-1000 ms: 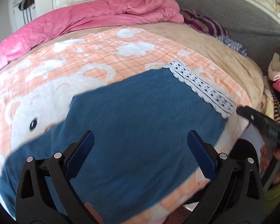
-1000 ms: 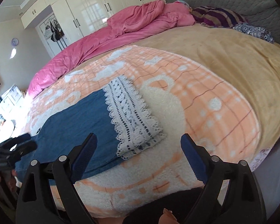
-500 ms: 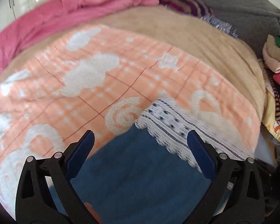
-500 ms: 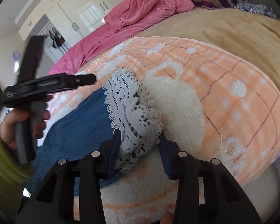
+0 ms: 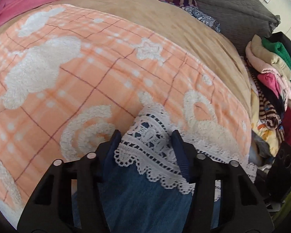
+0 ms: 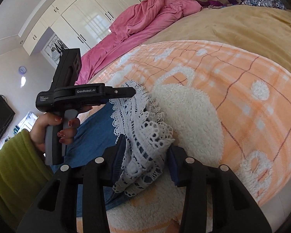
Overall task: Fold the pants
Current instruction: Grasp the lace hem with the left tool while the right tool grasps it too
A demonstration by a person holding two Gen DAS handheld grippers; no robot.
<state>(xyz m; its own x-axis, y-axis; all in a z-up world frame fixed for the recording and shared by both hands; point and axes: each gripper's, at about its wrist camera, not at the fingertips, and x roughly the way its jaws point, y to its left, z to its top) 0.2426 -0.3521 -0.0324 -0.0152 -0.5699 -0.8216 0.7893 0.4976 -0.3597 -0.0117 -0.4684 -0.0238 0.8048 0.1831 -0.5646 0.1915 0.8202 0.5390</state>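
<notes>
Blue denim pants (image 5: 145, 202) with a white lace hem (image 5: 151, 141) lie on an orange and white fleece blanket (image 5: 77, 73) on the bed. My left gripper (image 5: 145, 136) is shut on the far corner of the lace hem. My right gripper (image 6: 145, 145) is shut on the near corner of the lace hem (image 6: 145, 132), which bunches up between its fingers. The denim (image 6: 95, 134) spreads to the left in the right wrist view. The left gripper (image 6: 126, 92) also shows there, held in a hand with a green sleeve.
A tan bedspread (image 6: 232, 23) and a pink duvet (image 6: 145, 23) lie beyond the blanket. A pile of folded clothes (image 5: 271, 71) stands past the bed's right edge. White wardrobes (image 6: 91, 11) line the far wall.
Both grippers moved onto the lace hem and closed on it. The right closed first, half a second ago; the left was open above the pants and is now shut on the far corner.
</notes>
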